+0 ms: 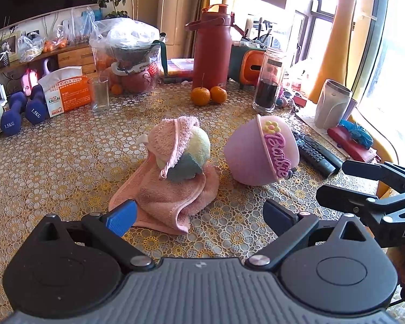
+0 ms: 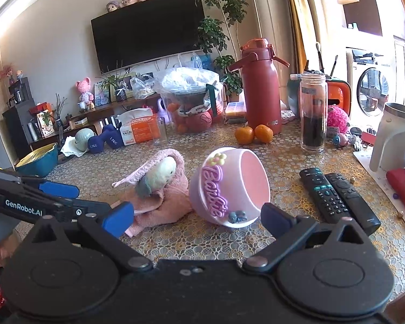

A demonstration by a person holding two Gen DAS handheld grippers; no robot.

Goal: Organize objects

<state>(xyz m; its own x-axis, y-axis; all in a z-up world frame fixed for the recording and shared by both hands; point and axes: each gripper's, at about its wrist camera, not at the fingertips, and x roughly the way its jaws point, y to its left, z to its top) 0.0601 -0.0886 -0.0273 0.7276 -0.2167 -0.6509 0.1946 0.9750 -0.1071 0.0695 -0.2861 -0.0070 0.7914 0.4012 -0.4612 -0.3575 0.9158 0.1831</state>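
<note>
Both the left claw [image 1: 199, 216] and right claw [image 2: 197, 220] gape empty above the table [image 1: 67, 167], pink cup [image 2: 229, 189] (tipped sideways) at 3 o'clock of the towel-wrapped ball [image 1: 194, 151].

This is a home, in a living room. Far ahead of the claw a big black TV [image 2: 148, 28] hangs on the wall, with soft toys [image 2: 131, 0] on top. A leafy plant [image 2: 219, 24] stands beside it. Off to the right is a washing machine [image 2: 371, 87]. Close ahead, two remotes [image 2: 338, 197] lie on the flowery table [image 2: 324, 245].
</note>
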